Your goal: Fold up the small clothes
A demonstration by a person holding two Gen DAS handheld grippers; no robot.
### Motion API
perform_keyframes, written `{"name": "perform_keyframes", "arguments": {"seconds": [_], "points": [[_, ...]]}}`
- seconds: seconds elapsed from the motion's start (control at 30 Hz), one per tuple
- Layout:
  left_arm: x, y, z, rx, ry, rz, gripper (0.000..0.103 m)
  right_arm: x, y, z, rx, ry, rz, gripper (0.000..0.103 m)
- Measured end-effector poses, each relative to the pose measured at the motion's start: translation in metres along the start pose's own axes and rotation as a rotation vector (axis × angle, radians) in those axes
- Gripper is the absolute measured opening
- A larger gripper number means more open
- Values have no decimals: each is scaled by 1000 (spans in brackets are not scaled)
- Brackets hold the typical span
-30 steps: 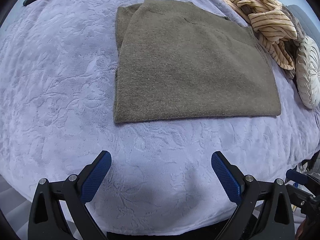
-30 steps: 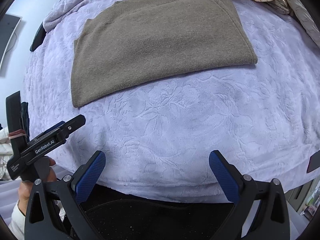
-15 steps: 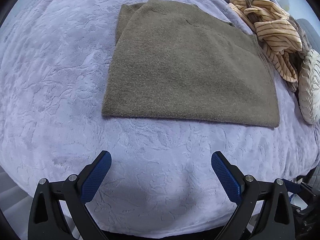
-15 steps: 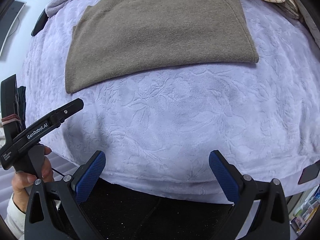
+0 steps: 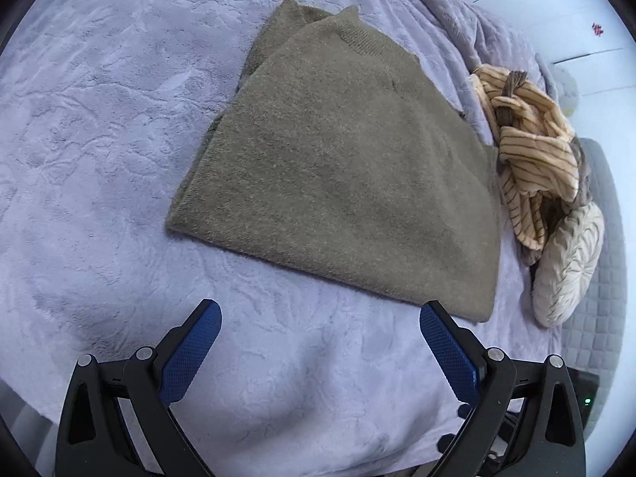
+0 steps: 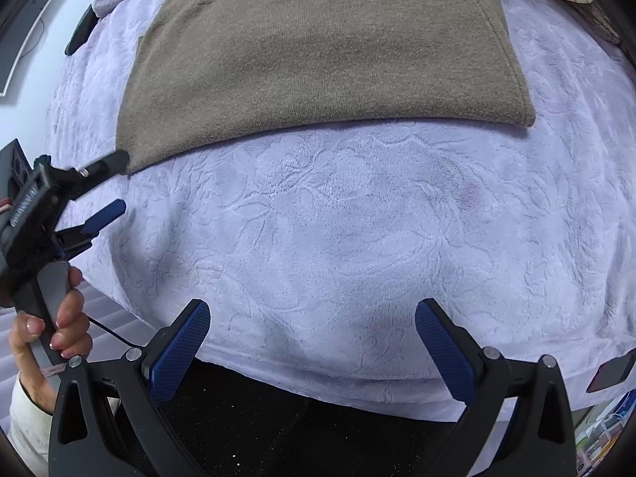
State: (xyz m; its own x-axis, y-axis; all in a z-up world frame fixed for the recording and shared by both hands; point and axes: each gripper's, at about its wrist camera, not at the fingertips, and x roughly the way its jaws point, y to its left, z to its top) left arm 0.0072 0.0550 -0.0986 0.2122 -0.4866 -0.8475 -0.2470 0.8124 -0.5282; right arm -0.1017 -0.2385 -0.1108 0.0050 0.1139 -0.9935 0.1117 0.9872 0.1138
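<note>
Sweater (image 5: 342,175) flat on blanket (image 5: 99,159); L claw (image 5: 320,318), R claw (image 6: 312,316) wide open, empty, near its hem.

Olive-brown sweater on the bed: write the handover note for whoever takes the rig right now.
Left gripper: open, empty, over the blanket just short of the sweater's near edge.
Right gripper: open, empty, near the bed's front edge, farther from the sweater.
Sweater: lies flat, partly folded, with a layer showing under its far left corner.
Striped garment: crumpled, unfolded, beside the sweater's right edge, next to a round cushion.
Left: finish the sweater's fold if needed; then the striped garment.
</note>
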Motion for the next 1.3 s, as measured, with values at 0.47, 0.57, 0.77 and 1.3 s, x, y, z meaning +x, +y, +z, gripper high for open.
{"name": "perform_keyframes", "arguments": {"seconds": [0.47,0.57,0.77,1.3], "points": [[40,14,16,-96,-28,-215,100,6,4,42,-54,-94,-27,103],[44,16,16,-104,-35,-217,100,8,11,74,-76,-161,-49,103],[50,15,20,-139,-61,-251,100,38,27,119,-102,-179,-46,59],[54,-18,47,-99,-133,-229,100,58,12,120,-182,-149,-23,59]]}}
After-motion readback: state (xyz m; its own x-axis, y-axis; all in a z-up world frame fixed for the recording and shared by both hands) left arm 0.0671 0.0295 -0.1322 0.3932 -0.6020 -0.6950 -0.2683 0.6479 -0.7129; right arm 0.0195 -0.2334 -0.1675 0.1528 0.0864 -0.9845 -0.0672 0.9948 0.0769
